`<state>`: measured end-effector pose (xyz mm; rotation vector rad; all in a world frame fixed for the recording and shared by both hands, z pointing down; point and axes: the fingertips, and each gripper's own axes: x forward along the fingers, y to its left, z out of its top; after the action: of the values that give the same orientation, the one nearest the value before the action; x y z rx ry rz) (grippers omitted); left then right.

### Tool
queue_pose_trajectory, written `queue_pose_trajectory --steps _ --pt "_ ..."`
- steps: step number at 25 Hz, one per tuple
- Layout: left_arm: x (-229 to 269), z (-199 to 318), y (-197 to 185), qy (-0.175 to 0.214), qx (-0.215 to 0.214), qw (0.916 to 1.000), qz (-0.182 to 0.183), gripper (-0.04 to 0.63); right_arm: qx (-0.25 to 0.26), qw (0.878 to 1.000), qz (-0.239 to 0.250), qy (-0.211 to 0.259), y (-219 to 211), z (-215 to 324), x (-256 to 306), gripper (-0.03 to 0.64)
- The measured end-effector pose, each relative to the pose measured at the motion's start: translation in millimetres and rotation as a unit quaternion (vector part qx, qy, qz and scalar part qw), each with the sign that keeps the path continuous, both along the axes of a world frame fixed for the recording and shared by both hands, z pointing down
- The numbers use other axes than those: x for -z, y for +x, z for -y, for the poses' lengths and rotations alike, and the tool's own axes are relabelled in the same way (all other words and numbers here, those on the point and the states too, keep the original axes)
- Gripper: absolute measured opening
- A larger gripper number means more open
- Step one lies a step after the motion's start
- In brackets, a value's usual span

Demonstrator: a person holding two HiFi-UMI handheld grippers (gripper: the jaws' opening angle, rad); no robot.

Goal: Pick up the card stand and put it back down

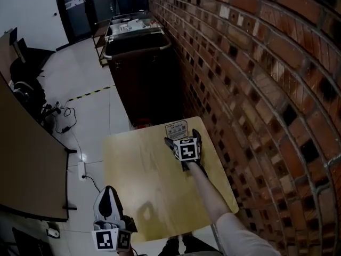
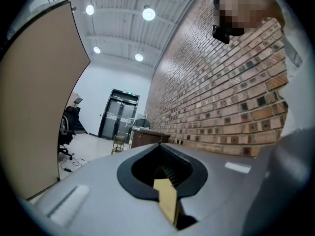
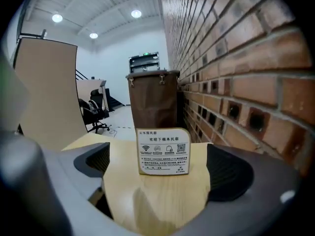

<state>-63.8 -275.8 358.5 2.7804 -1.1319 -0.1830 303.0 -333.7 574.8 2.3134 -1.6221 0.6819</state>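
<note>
The card stand (image 1: 176, 129), a small cream sign with printed icons, stands upright near the far edge of the light wooden table (image 1: 144, 180). My right gripper (image 1: 182, 138) is right behind it, open wide. In the right gripper view the card stand (image 3: 163, 150) rests on the tabletop between the two dark pads (image 3: 230, 173), and neither pad touches it. My left gripper (image 1: 109, 192) hangs off the table's near left corner, away from the stand. In its own view the left gripper (image 2: 160, 147) has its tips together and holds nothing.
A brick wall (image 1: 256, 89) runs along the table's right side. A dark brown bin (image 1: 141, 71) stands just beyond the table. A brown partition (image 1: 26, 164) is on the left, with cables and a power strip (image 1: 81, 169) on the floor beside it.
</note>
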Motion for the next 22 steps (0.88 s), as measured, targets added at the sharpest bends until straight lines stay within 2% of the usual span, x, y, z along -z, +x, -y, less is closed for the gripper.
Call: queue_pose_trajectory --steps 3,5,12,22 --pt "-24 12 0 -0.026 0.007 0.9995 0.018 0.005 -0.013 0.999 0.001 -0.045 22 20 -32 0.577" --pt "-34 18 1 -0.035 0.009 0.999 0.027 0.005 -0.022 0.998 0.008 -0.053 33 29 -42 0.578" --pt "-53 30 12 -0.056 0.005 0.9979 0.032 0.005 -0.017 0.999 0.034 -0.035 36 56 -52 0.578" --pt "-66 32 9 -0.07 0.014 0.9968 0.035 0.005 -0.021 1.0 0.008 -0.003 41 62 -53 0.575"
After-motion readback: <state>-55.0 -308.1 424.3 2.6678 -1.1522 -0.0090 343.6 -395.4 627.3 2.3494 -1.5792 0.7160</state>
